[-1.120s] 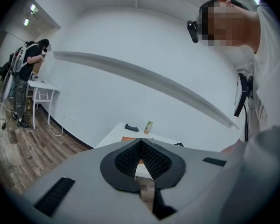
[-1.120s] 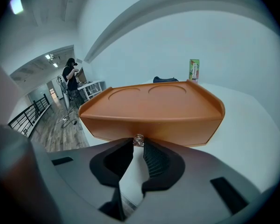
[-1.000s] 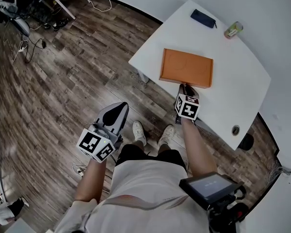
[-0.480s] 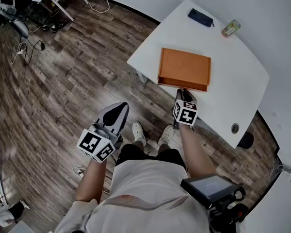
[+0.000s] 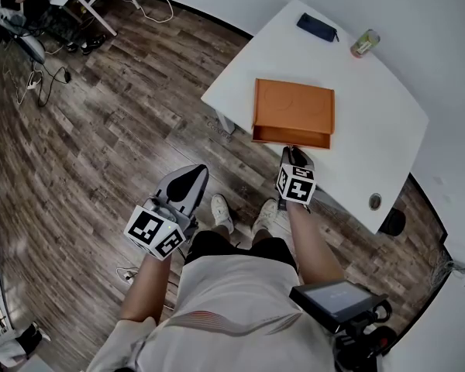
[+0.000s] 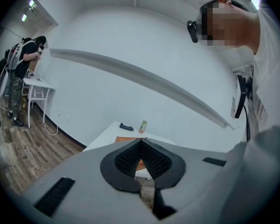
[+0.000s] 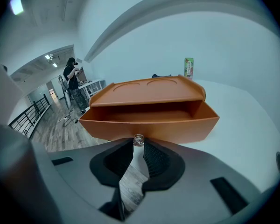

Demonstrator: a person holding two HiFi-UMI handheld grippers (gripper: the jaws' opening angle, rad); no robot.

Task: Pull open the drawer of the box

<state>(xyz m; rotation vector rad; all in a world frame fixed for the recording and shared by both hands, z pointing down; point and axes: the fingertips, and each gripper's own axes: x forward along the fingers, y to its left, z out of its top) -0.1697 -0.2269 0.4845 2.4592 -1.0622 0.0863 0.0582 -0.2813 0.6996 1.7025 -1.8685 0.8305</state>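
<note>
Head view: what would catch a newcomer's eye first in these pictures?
The orange box on the white table stands out, its drawer pulled partly open toward the person. The right gripper is closed on the drawer's small clear knob, while the left gripper, jaws together and empty, hangs over the wooden floor.

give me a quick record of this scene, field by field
flat orange box: on white table, near its edge
orange drawer: partly pulled out, visible part empty
right tool: jaws closed on small clear knob at drawer front
left tool: shut, empty, held low, off the table
other: green can and dark pouch at table's far end
</note>
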